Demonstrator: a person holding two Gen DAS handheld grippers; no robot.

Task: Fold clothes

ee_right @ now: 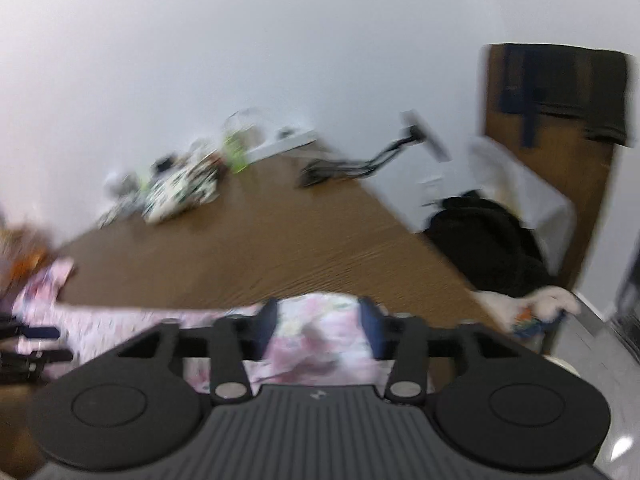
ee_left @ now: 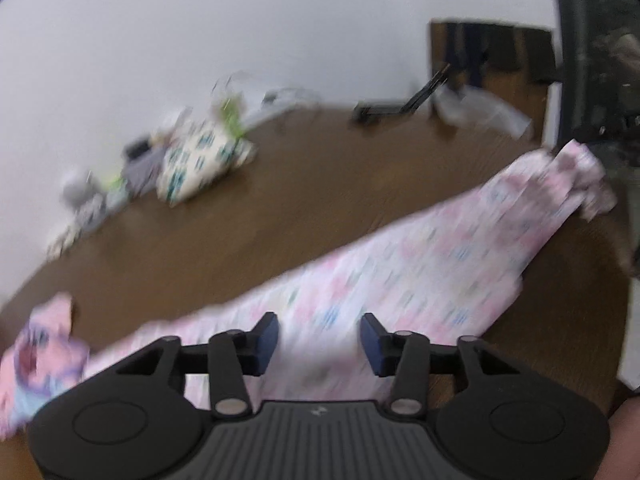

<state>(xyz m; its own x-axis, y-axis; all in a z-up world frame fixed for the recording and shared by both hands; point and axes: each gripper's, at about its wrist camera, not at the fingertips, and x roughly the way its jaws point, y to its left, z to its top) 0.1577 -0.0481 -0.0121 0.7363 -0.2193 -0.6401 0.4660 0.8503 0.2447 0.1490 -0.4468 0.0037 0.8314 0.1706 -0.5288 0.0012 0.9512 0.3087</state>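
Observation:
A pink patterned garment [ee_left: 400,272] lies stretched in a long band across the brown table [ee_left: 260,220], from near left to far right. My left gripper [ee_left: 320,338] hovers open just over its near part, nothing pinched between the blue pads. The garment's far end [ee_left: 576,176] is bunched at the table edge, by a dark blur. In the right wrist view my right gripper [ee_right: 320,320] stands wide open with a bunch of the pink garment [ee_right: 316,336] filling the gap between its fingers. The left gripper [ee_right: 42,344] shows at the left edge there. Both views are motion-blurred.
A heap of white patterned clothes [ee_left: 200,160] [ee_right: 180,188] and small clutter sits at the table's back by the wall. A black stand [ee_right: 360,164] lies at the far edge. Beyond the right edge are a black bag [ee_right: 480,248] and a wooden door [ee_right: 552,152].

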